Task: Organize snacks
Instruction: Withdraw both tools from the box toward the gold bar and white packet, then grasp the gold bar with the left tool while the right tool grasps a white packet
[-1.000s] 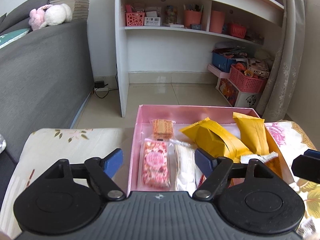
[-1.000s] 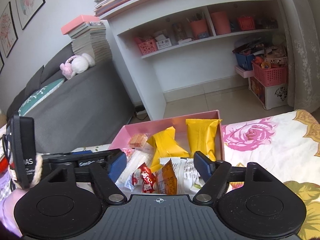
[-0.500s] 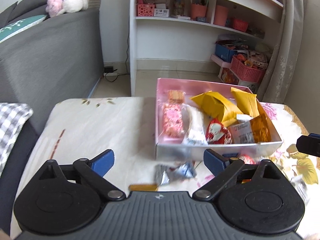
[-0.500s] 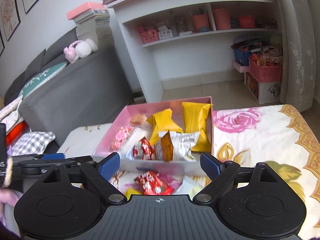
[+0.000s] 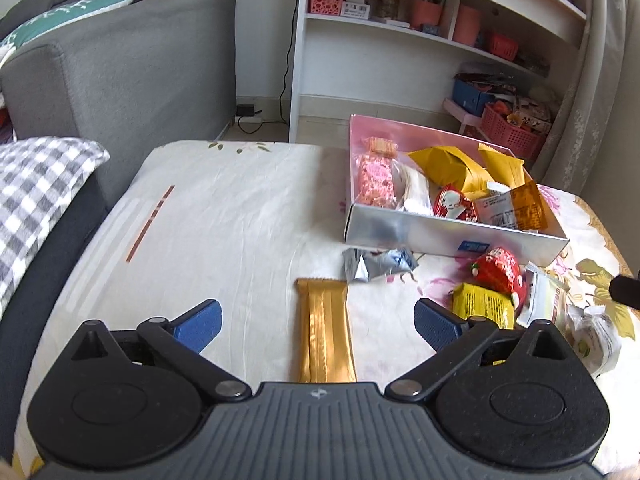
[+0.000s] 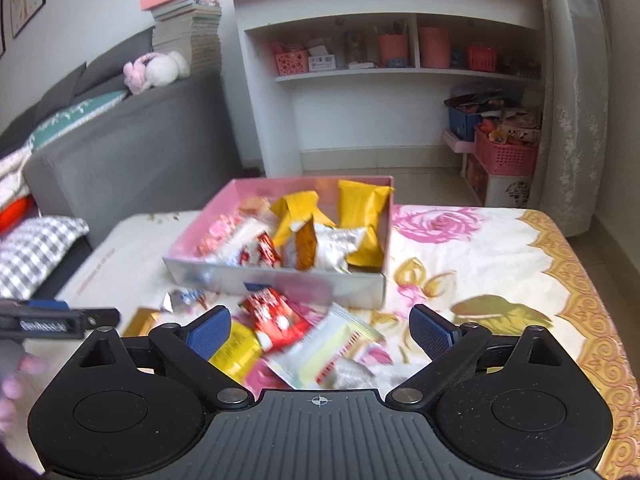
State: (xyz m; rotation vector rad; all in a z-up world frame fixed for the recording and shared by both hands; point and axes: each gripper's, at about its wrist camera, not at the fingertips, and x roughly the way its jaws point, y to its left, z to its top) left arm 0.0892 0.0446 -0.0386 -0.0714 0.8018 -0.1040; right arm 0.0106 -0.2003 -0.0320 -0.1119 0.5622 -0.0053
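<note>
Lying between the open left gripper [image 5: 317,322] and snack box [image 5: 440,236]: gold bar [image 5: 325,340], silver wrapper [image 5: 376,264]; right gripper [image 6: 320,330] open

Bare cloth [image 5: 224,240] left of the box [image 5: 452,236]; loose packets [image 6: 316,344] crowding its near wall, seemingly touching.

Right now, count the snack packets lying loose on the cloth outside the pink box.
5 visible: gold bar between the left gripper's open jaws, silver packet by the box wall, red packet, yellow packet, white packet. Others may be hidden.
</note>
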